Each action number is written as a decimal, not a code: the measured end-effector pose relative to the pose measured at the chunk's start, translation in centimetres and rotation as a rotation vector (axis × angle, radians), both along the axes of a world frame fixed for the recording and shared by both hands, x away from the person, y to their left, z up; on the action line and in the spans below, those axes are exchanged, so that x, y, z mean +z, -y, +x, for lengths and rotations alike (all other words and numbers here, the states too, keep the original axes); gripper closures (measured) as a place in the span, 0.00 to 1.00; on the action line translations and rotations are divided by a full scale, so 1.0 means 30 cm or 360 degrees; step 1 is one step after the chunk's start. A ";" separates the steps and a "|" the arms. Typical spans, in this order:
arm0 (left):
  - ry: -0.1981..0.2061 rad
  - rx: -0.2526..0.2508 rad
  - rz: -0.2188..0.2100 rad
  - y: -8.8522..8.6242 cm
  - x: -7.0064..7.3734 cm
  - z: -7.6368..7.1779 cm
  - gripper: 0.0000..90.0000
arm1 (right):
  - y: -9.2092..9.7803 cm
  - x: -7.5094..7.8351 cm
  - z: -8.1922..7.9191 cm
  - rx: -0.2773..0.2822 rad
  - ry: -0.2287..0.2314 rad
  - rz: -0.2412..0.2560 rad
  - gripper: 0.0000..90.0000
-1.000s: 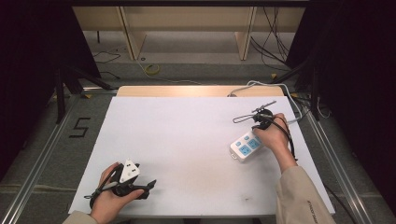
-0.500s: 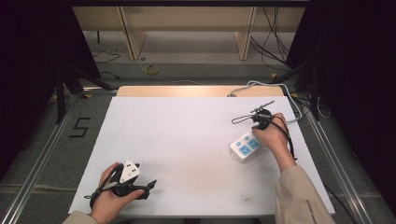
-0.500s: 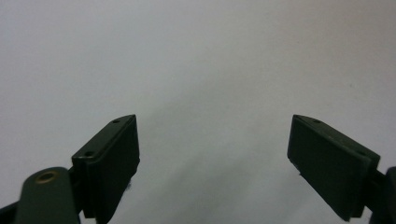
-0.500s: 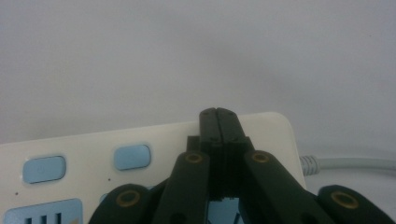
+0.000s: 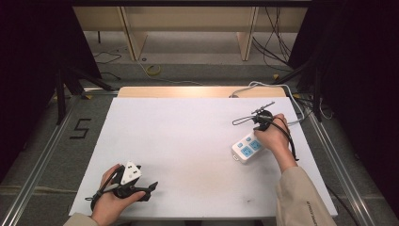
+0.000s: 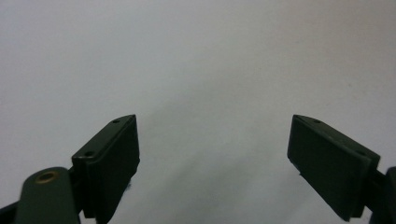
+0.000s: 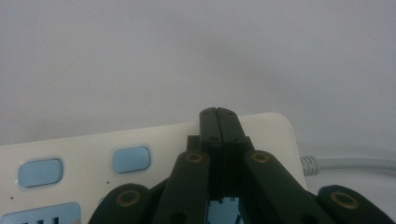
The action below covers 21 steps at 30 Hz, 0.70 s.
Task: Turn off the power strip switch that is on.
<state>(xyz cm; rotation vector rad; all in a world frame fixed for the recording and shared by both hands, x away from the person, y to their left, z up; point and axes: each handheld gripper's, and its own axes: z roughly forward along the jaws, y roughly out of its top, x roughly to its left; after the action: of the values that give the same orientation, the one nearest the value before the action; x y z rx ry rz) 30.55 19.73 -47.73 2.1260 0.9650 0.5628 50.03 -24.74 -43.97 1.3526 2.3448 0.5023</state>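
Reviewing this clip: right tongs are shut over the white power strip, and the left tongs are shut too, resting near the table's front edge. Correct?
Not quite. The left tongs are open, jaws wide apart over bare table, as the left gripper view shows. The right tongs are shut over the power strip.

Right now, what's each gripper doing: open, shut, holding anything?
Left gripper: open, nothing between the jaws, above the bare white table.
Right gripper: jaws shut together, nothing between them, tips over the white power strip.

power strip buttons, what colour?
Light blue, on the white plastic power strip; clearest in the right gripper view.
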 end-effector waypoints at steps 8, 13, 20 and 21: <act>-0.0002 -0.0003 0.0008 0.000 0.000 0.000 0.18 | 0.002 -0.001 0.000 0.0000 0.0000 0.0010 1.00; -0.0002 -0.0003 0.0008 0.001 0.000 0.001 0.18 | 0.003 -0.002 -0.002 -0.0001 0.0009 0.0017 1.00; -0.0001 -0.0001 0.0003 0.000 0.000 0.000 0.18 | 0.005 -0.002 -0.003 -0.0004 0.0011 0.0019 1.00; 0.0000 -0.0001 0.0002 0.000 0.000 0.000 0.18 | 0.005 -0.002 -0.003 -0.0004 0.0011 0.0019 1.00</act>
<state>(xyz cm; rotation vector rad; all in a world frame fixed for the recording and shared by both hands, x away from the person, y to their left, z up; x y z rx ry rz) 30.55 19.72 -47.73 2.1274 0.9645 0.5632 49.94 -24.88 -44.02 1.3567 2.3378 0.5201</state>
